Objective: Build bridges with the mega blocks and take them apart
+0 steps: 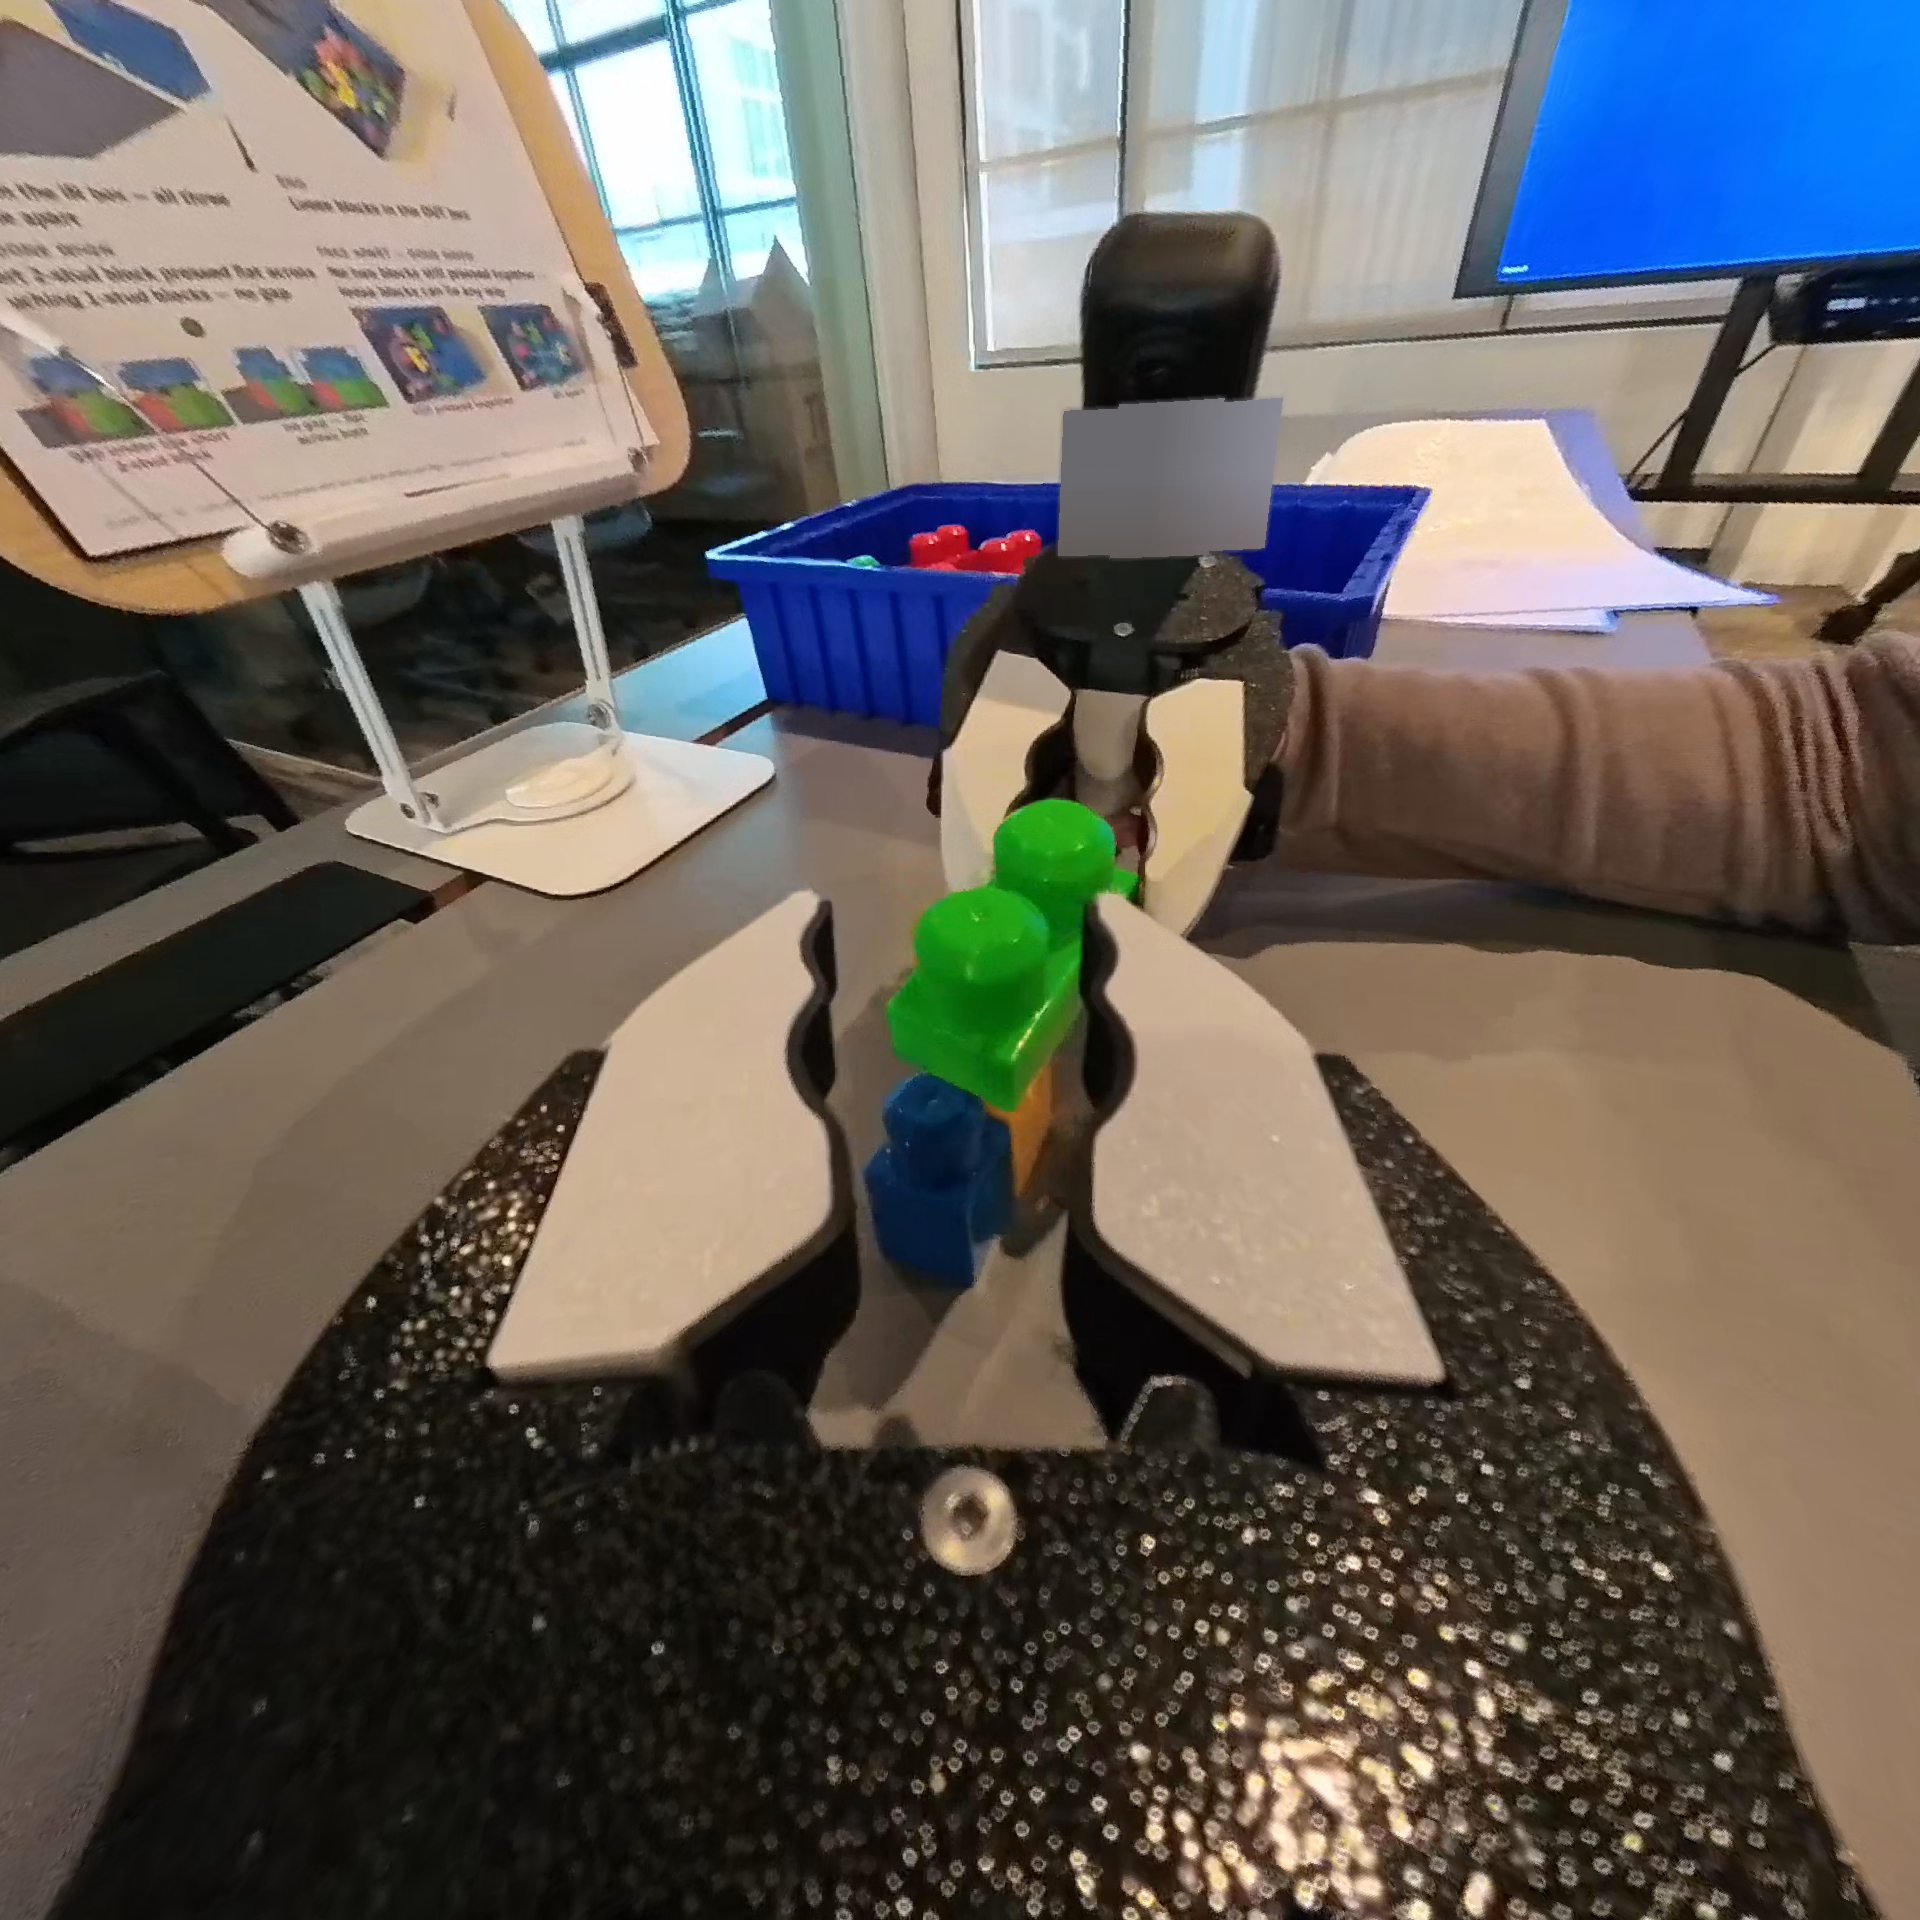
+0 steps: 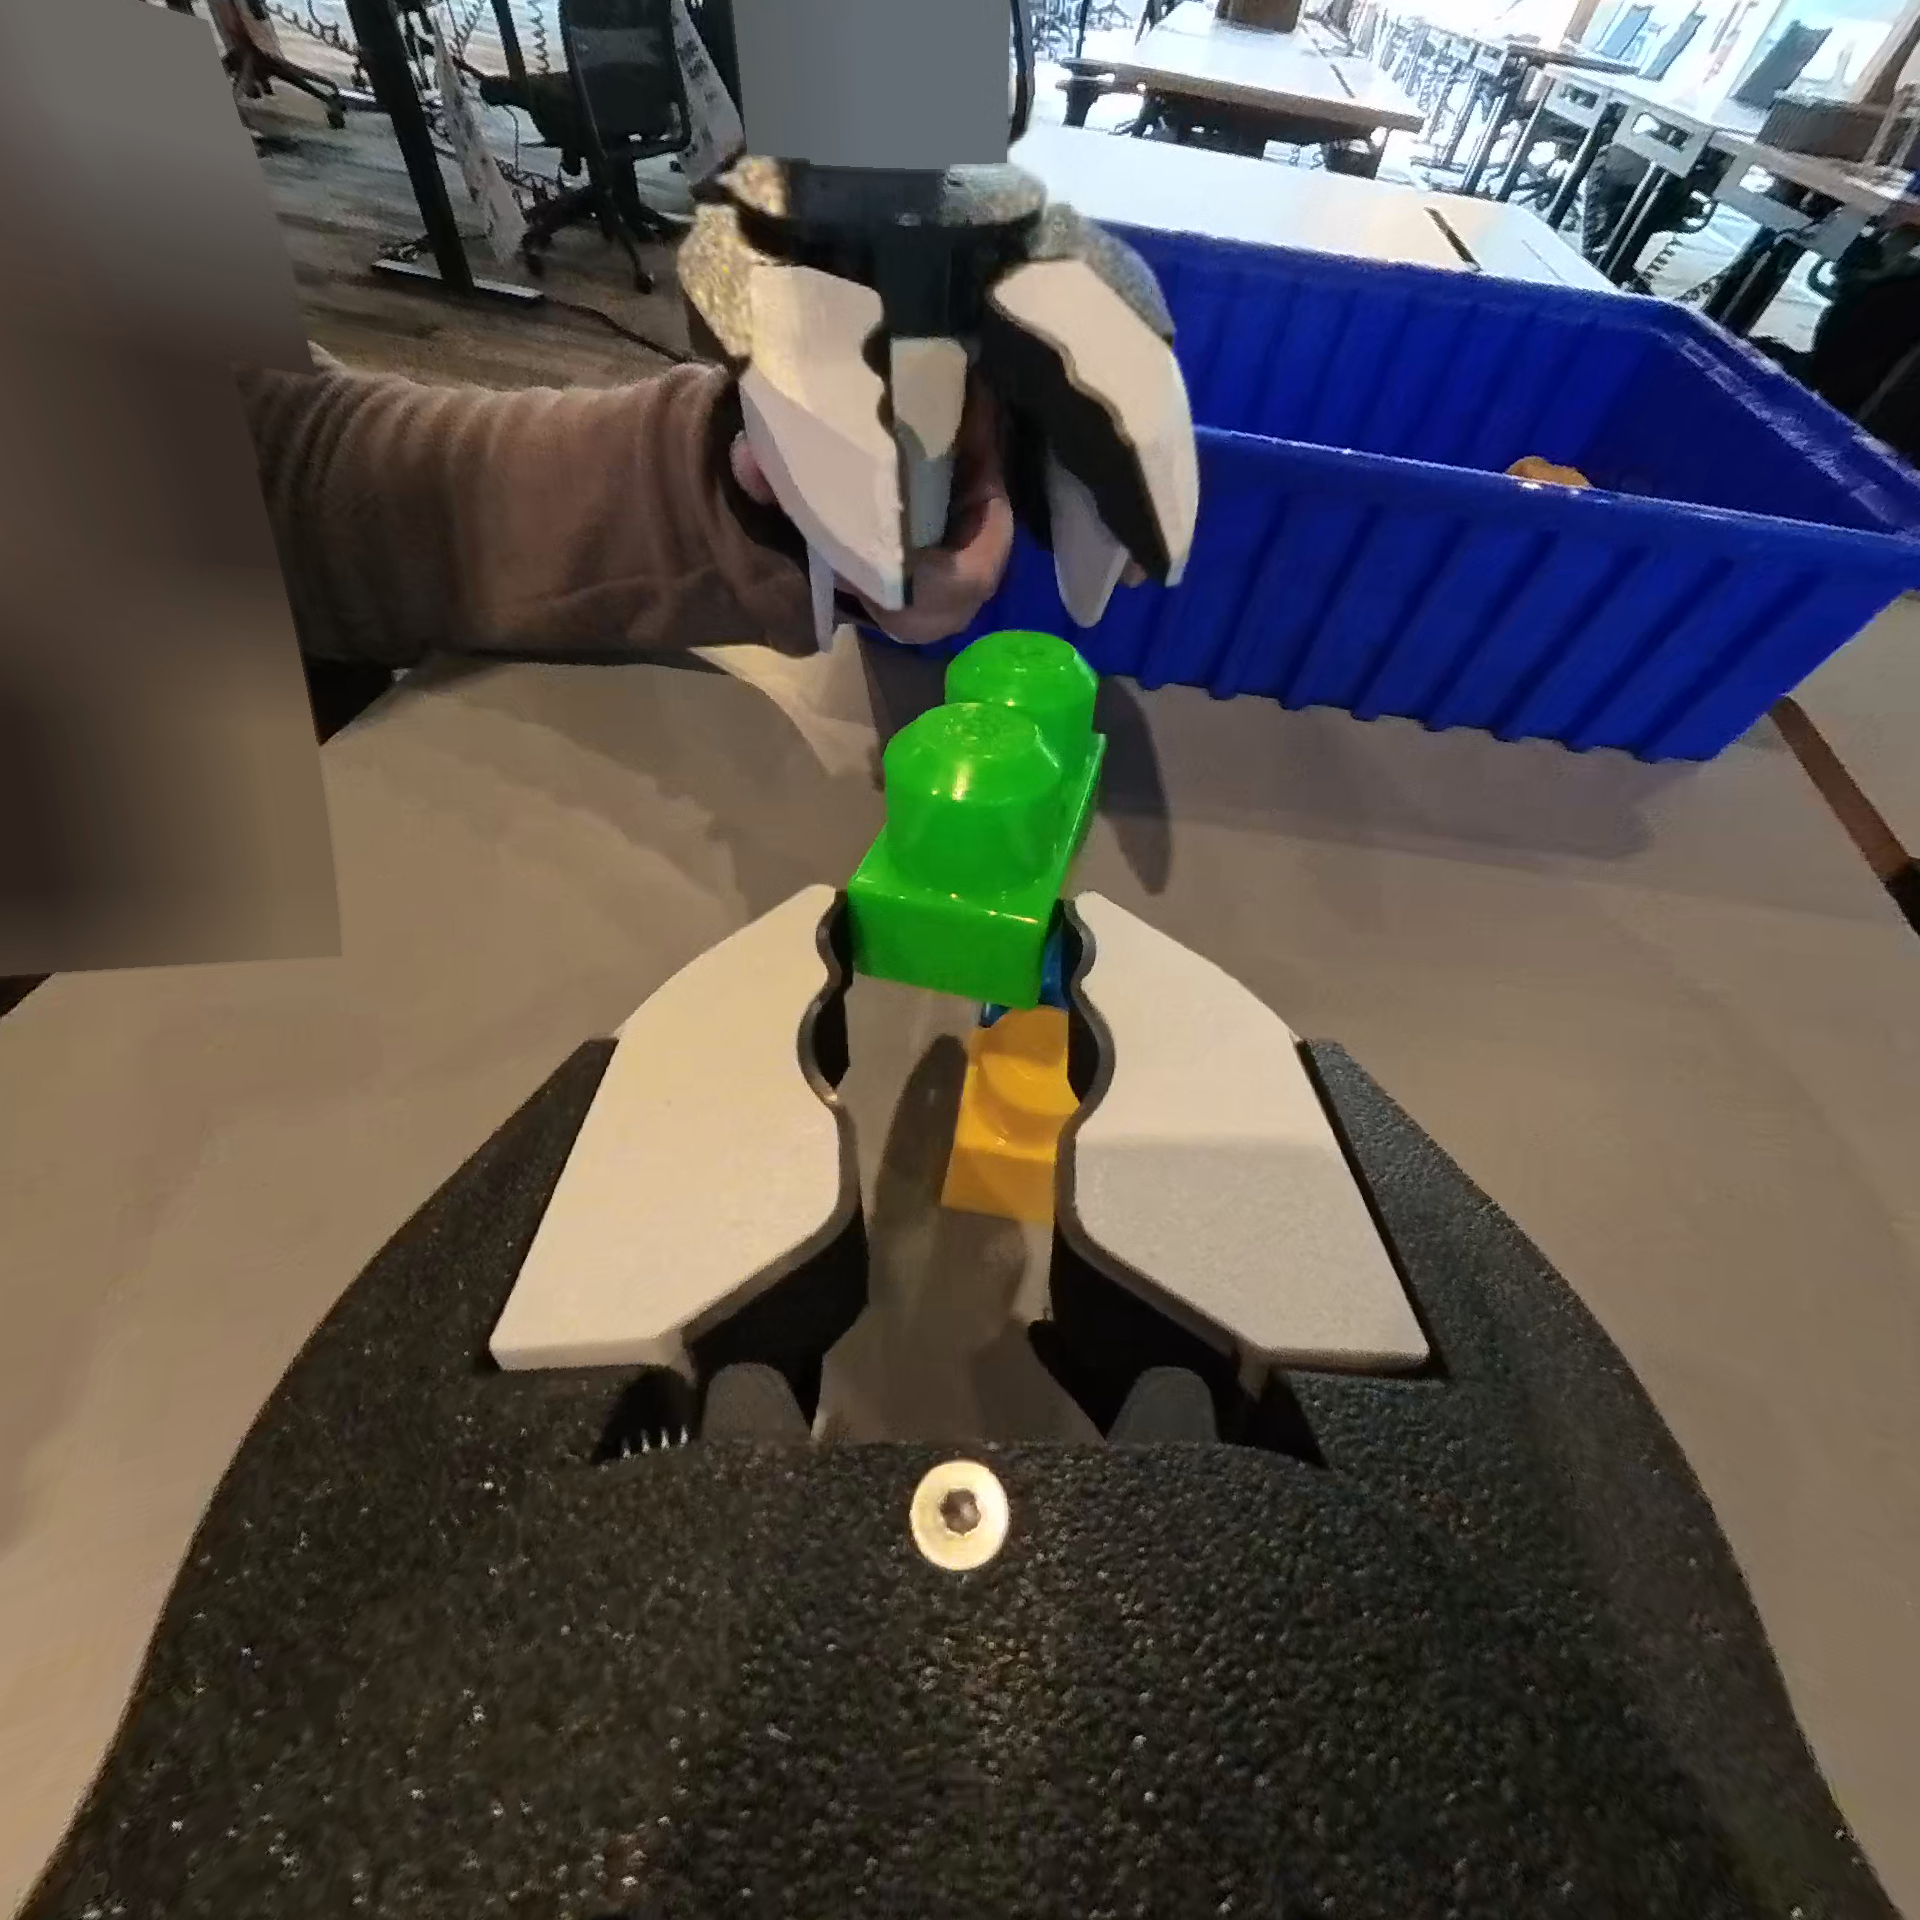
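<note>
A small bridge stands on the grey table (image 1: 312, 1143): a green two-stud block (image 1: 982, 997) lies a little tilted across a blue block (image 1: 935, 1195) and a yellow block (image 1: 1034, 1132). My left gripper (image 1: 961, 914) is open, its fingers on either side of the bridge's blue end and apart from it. In the right wrist view the left gripper (image 2: 1029, 582) hangs just above and behind the green block (image 2: 966, 862). My right gripper (image 2: 954, 920) is shut on the near end of the green block, with the yellow block (image 2: 1008, 1132) between its fingers and the blue block (image 2: 1058, 966) mostly hidden. The right gripper (image 1: 1075, 894) faces the left one.
A blue bin (image 1: 831, 613) holding red blocks (image 1: 971, 545) stands behind the bridge. It also shows in the right wrist view (image 2: 1455, 582). An instruction board on a white stand (image 1: 561, 821) is at the back left. White papers (image 1: 1507, 540) lie at the back right. A sleeved arm (image 1: 1558, 790) reaches in. Some 6 cm of space lies between my two pairs of fingers.
</note>
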Available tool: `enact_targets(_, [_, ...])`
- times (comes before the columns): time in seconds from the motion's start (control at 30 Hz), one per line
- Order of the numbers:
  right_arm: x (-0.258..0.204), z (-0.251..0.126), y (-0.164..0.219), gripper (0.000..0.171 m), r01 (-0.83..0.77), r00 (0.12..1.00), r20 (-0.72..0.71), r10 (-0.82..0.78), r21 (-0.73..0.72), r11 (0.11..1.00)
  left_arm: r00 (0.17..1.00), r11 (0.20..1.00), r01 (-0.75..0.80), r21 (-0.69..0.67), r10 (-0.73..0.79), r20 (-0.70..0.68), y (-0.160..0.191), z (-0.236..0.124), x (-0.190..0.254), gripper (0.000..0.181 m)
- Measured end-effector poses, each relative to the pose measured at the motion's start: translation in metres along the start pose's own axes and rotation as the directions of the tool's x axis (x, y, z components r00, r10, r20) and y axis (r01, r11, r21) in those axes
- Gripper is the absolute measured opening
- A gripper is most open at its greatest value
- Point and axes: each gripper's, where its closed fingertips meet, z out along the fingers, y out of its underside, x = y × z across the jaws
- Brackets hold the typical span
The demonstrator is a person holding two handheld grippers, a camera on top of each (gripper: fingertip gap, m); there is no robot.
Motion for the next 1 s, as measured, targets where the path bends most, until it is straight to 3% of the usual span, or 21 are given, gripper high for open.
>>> enact_targets(0.47, [0.008,0.004,0.02,0.038,-0.041,0.998,0.055,0.042,-0.019,0.999,0.997,0.99,0.039,-0.139,-0.047,-0.06,0.045,0.023,-0.002,0.042])
enact_targets(1.0, [0.012,0.003,0.022,0.038,-0.033,0.996,0.087,0.029,0.038,0.999,0.999,0.992,-0.021,-0.122,0.016,-0.038,0.044,0.03,-0.003,0.033])
